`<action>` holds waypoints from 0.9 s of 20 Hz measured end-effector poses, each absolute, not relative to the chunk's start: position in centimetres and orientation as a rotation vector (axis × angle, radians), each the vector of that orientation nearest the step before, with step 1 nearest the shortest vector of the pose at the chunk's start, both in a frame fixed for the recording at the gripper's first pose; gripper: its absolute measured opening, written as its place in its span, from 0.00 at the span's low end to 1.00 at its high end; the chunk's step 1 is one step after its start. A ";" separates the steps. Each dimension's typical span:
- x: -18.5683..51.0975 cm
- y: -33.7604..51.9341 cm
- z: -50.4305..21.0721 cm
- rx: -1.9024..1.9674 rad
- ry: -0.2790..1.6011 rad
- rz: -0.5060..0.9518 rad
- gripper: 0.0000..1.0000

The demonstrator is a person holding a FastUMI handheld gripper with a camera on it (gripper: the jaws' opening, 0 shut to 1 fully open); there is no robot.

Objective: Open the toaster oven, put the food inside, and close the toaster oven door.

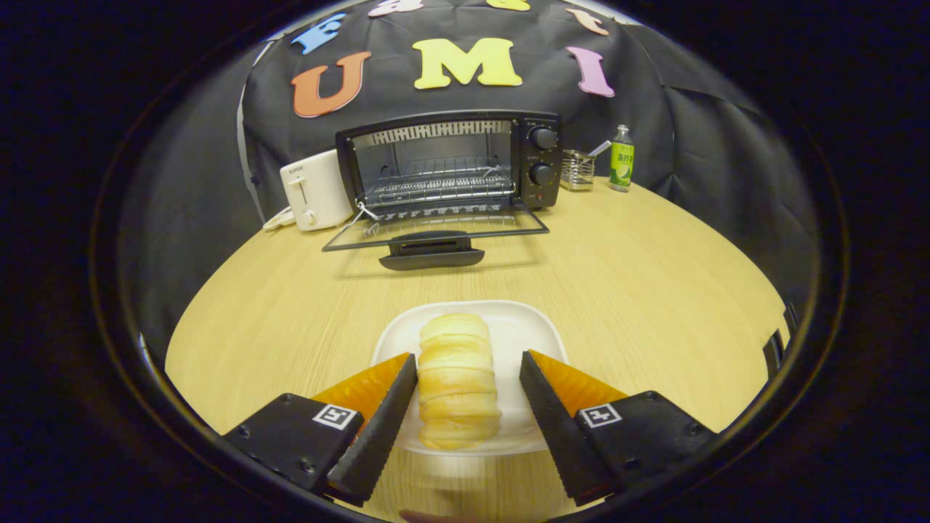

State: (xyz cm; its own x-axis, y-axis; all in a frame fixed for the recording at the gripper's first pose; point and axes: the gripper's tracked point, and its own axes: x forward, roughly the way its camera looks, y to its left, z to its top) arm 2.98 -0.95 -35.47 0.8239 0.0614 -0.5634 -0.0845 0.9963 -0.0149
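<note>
Fingers (468,367) apart astride the bread roll (456,381), its length pointing toward the open toaster oven (448,163)

A ridged golden bread roll (456,381) lies lengthwise on a white plate (534,330); beyond, the black toaster oven (541,156) stands open, door (436,231) down.

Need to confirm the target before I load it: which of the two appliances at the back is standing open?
The black toaster oven, its glass door folded down. The white toaster beside it has none. The gripper is open around the bread.
</note>
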 end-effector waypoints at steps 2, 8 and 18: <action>3.1 -0.9 -35.5 -0.056 0.596 0.084 0.93; 3.3 -0.8 -34.1 0.128 0.572 0.112 0.70; 4.6 2.9 -26.7 0.464 0.466 0.342 0.69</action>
